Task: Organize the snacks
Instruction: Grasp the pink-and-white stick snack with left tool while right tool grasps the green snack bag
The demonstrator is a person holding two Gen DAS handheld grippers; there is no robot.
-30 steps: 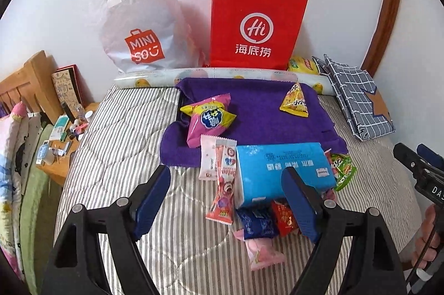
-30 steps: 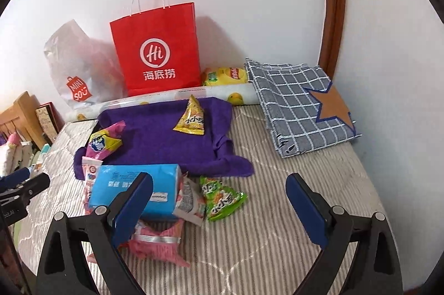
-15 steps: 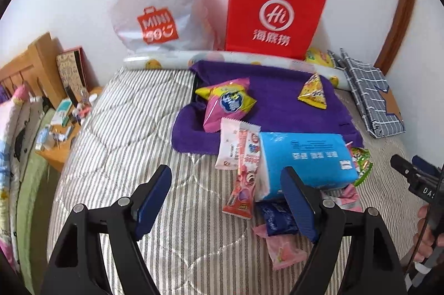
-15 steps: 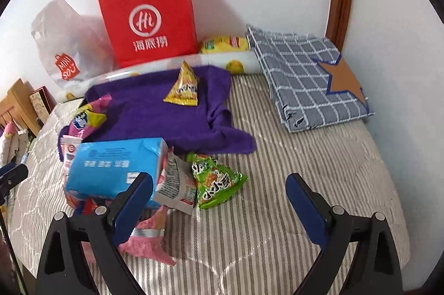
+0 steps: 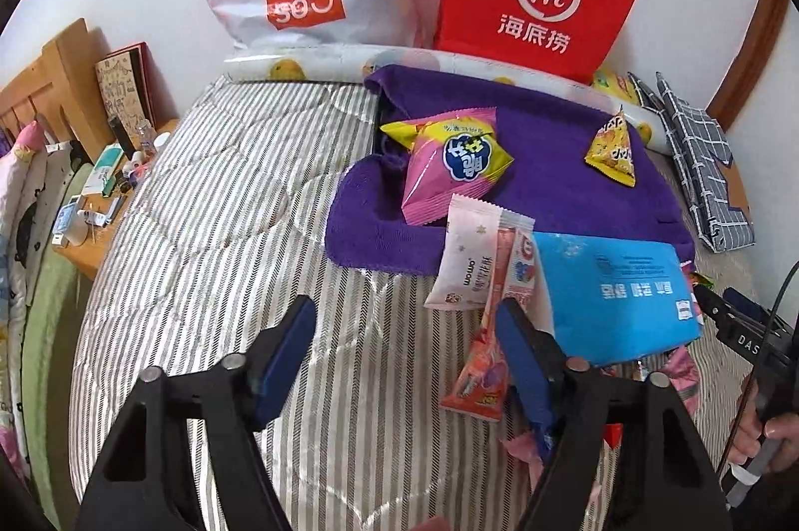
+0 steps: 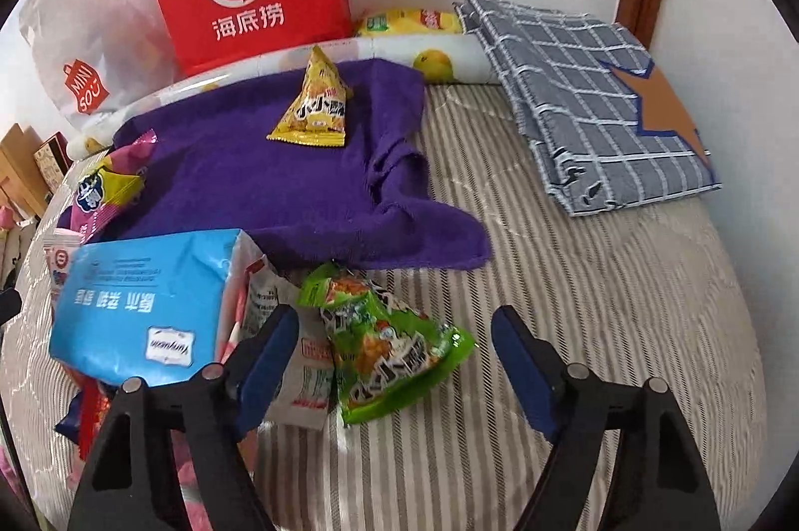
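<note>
On the left, the left gripper (image 5: 404, 361) is hanging over bare striped bedding (image 5: 224, 231), its jaws closing with nothing between them; the snacks are lying just to its right. Nearest its right finger is a long red and pink snack stick (image 5: 487, 361), lying flat with a pale pink sachet (image 5: 467, 256) beside it. Both are looking thin, light and limp, so they are likely to bend or slide on the cloth; taking the stick across its narrow middle seems the safer hold. A puffy pink and yellow bag (image 5: 452, 161) and a small yellow pyramid pack (image 5: 613, 149) are resting further back on the purple towel (image 5: 549, 201); these air-filled packs would probably crush, so a sealed edge seems the better place to pinch.

In the middle, a big blue soft pack (image 6: 145, 301) is lying on top of several smaller packets. It is looking bulky and squashy, too wide for one pinch except at a corner or end seam.

On the right, the right gripper (image 6: 394, 361) is closing its jaws around a crinkly green snack bag (image 6: 394, 361), which is sitting between the fingers, though the pads are not yet pressing it. The bag is looking light, slick and slightly puffed; gripping across its width should hold, but gently, since the contents may be brittle. A white packet (image 6: 304, 381) is lying against its left side and may be dragged along.
</note>
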